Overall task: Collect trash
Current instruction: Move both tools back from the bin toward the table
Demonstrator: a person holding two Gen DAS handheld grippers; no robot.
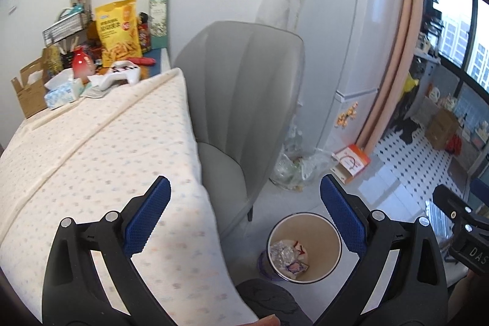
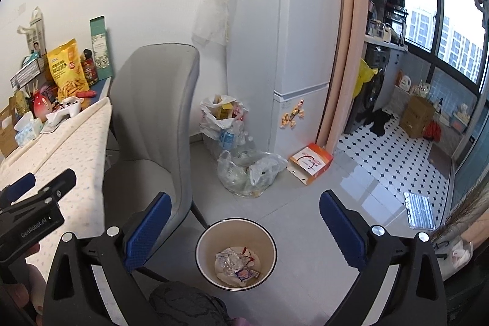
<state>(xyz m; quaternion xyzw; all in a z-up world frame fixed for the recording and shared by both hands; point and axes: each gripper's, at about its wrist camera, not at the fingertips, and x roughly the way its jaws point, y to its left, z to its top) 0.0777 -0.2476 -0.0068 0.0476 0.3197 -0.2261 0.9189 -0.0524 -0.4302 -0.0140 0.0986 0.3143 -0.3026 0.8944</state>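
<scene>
A: Both released; right gripper [image 2: 243, 229] and left gripper [image 1: 244, 217] gape empty above the bin [image 2: 236, 255]; wrappers [image 2: 237, 265] lie inside.

B: Risk: swinging back, a jaw clips the chair [image 2: 152, 124] beside the bin; only the right view shows the bags [image 2: 241, 152] behind it clearly.

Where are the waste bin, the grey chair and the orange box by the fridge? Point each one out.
waste bin [image 2: 201, 246], right wrist view, on its inner left wall.
grey chair [image 2: 152, 100], right wrist view, on the middle of its backrest.
orange box [image 2: 310, 162], right wrist view, on its white top face.
</scene>
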